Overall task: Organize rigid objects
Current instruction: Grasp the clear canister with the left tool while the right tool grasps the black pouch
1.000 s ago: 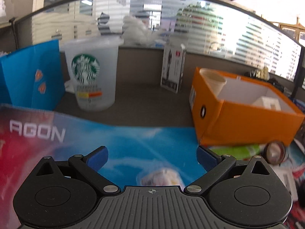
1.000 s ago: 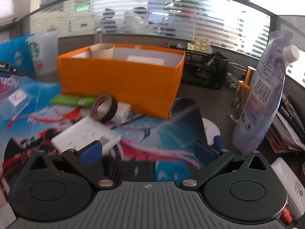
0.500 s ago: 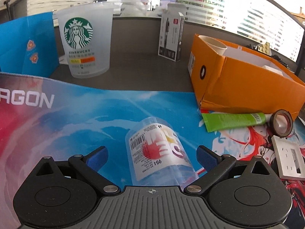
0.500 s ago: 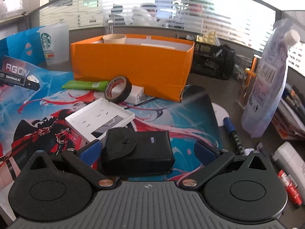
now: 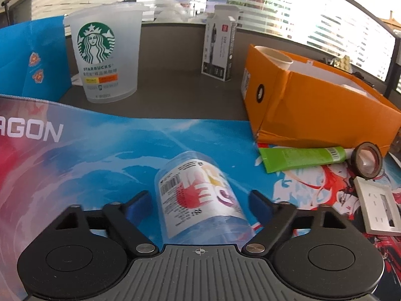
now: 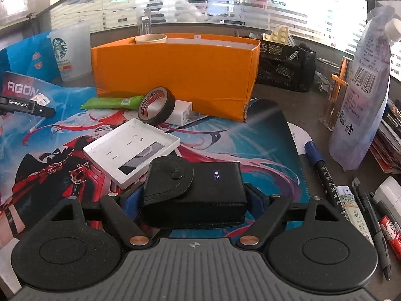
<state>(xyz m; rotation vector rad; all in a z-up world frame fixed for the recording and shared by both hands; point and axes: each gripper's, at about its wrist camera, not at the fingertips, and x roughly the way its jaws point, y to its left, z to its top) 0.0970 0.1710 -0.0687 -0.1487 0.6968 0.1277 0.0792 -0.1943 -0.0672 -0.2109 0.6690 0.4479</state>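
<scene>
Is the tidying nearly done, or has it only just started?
Barely started. The orange box already holds a paper cup. Both claws are closing: the left claw around a lying clear bottle, the right claw around a black pouch. The tape roll, green tube and white plate wait on the mat.

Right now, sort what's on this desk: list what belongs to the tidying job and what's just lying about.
Job:
- clear bottle, between the closing left gripper jaws
- black pouch, between the closing right gripper jaws
- orange box
- tape roll, green tube, white panel

Probably lying about:
- Starbucks cup
- refill pouch
- pens
</scene>
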